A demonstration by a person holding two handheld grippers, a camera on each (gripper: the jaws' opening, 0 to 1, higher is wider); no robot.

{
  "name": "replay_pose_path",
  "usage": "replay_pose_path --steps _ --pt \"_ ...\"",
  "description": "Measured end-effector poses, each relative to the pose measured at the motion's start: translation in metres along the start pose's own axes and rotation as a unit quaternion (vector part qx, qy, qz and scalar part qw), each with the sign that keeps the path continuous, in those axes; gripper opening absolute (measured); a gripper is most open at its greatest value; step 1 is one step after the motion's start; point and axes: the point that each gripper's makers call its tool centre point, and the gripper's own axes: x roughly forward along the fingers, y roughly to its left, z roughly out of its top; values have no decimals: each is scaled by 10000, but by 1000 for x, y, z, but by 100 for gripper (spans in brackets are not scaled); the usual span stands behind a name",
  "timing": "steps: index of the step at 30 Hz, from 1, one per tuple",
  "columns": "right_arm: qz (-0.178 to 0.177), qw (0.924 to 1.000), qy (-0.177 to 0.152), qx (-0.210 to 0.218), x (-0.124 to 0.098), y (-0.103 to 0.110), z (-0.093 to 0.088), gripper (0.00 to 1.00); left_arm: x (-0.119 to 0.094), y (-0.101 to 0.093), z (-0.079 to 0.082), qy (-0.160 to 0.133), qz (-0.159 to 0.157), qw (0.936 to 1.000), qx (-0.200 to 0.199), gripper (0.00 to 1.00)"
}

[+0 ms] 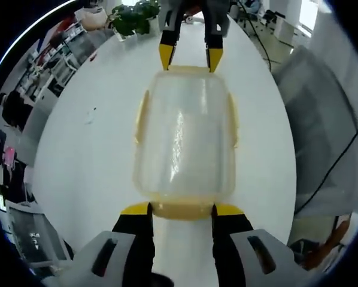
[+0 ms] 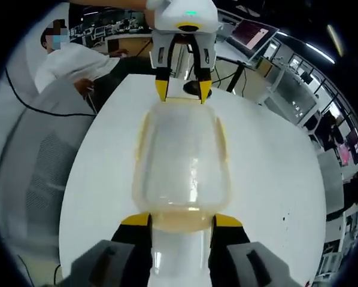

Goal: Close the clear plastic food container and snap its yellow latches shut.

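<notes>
Open-plan office in the background, desks and screens all around, and a big white round surface (image 1: 77, 149) in the middle of it. A person in a white top sits at the far side in the right gripper view.

The container (image 1: 185, 143) lies flat on the surface, lid already down by the look of it, with a yellow latch along each side.

The left gripper (image 1: 182, 209) sits at one short end, jaws open about as wide as the end latch (image 1: 182, 210) and right up against it, nothing actually clamped. The right gripper (image 2: 182, 220) does the same at the opposite end, jaws spread either side of its latch (image 2: 182, 220), not closed on anything.

My guess is they're set end to end like this so the box can't slide while each end latch gets pushed home. Can't tell whether the side latches are snapped yet.
</notes>
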Motion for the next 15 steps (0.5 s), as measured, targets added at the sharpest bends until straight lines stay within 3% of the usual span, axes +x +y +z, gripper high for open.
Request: replay_pose_path --steps 15 --pt "31 9999 39 122 -15 -1 -43 34 18 2 42 -65 -13 10000 36 35"
